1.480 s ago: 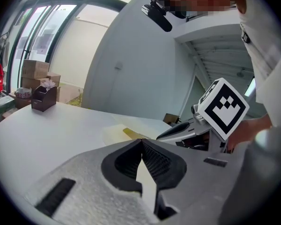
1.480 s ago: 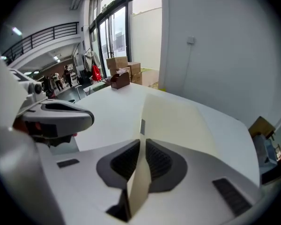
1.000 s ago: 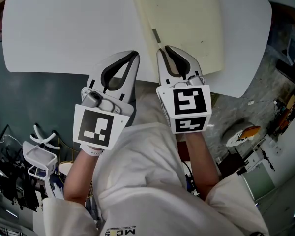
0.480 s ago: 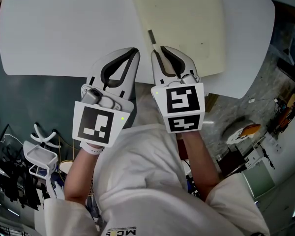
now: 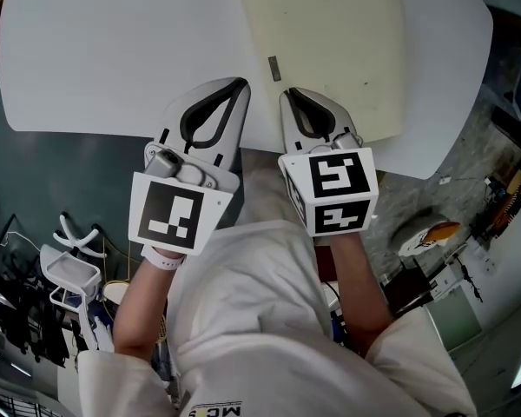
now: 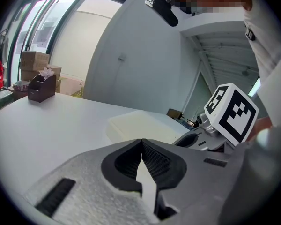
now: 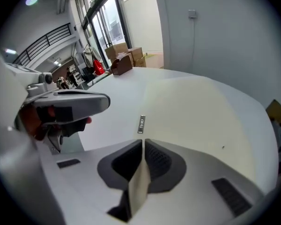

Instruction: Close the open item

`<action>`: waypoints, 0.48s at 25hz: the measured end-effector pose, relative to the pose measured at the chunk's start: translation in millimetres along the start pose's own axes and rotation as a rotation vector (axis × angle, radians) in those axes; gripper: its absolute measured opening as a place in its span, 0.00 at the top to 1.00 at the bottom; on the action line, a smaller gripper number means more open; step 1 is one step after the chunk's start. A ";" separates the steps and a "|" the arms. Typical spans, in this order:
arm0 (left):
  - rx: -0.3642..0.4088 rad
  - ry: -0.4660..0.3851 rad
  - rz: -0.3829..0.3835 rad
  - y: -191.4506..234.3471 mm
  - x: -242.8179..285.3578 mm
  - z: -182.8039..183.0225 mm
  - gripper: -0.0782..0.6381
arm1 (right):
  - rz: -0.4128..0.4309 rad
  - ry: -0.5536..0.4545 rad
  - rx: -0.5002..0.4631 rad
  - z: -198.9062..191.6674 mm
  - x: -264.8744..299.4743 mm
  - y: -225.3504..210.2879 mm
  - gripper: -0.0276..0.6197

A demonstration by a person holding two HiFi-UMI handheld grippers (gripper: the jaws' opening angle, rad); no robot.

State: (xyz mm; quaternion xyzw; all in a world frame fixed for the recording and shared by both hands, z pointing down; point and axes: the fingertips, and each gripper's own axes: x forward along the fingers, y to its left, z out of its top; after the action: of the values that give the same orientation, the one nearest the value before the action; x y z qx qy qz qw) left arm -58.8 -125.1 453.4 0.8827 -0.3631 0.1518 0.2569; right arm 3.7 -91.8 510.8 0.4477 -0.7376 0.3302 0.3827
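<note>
A flat cream case (image 5: 330,42) lies closed on the white table (image 5: 113,50), reaching the near edge. A small grey tab (image 5: 274,68) sits on its near left part, also visible in the right gripper view (image 7: 141,124). My right gripper (image 5: 285,94) hovers over the case's near edge just short of the tab, its jaws closing with nothing between them (image 7: 143,141). My left gripper (image 5: 241,83) is shut and empty beside it over the table edge (image 6: 141,140). The case (image 6: 140,125) lies ahead and to the right of the left gripper.
A brown tissue box (image 6: 42,87) stands at the table's far side, with cardboard boxes (image 6: 35,60) behind it. Below the table's near edge are a white rack (image 5: 69,276) and cables on the floor. The person's white clothing fills the lower head view.
The right gripper has drawn slightly back from the grey tab and its jaws have come together. The left gripper has stayed almost still and shut.
</note>
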 end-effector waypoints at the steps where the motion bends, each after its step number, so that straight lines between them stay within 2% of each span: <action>1: -0.001 0.002 0.000 0.6 -0.2 -0.6 0.85 | 0.005 0.005 -0.003 0.5 0.9 1.0 0.91; 12: -0.005 0.017 -0.007 -7.0 5.3 -4.1 0.85 | 0.023 0.008 0.059 -0.4 4.4 -3.9 0.93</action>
State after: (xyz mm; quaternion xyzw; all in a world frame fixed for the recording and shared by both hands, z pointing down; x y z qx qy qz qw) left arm -50.4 -121.6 456.8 0.8820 -0.3580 0.1575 0.2627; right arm 6.0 -94.8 515.3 0.4492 -0.7309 0.3581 0.3686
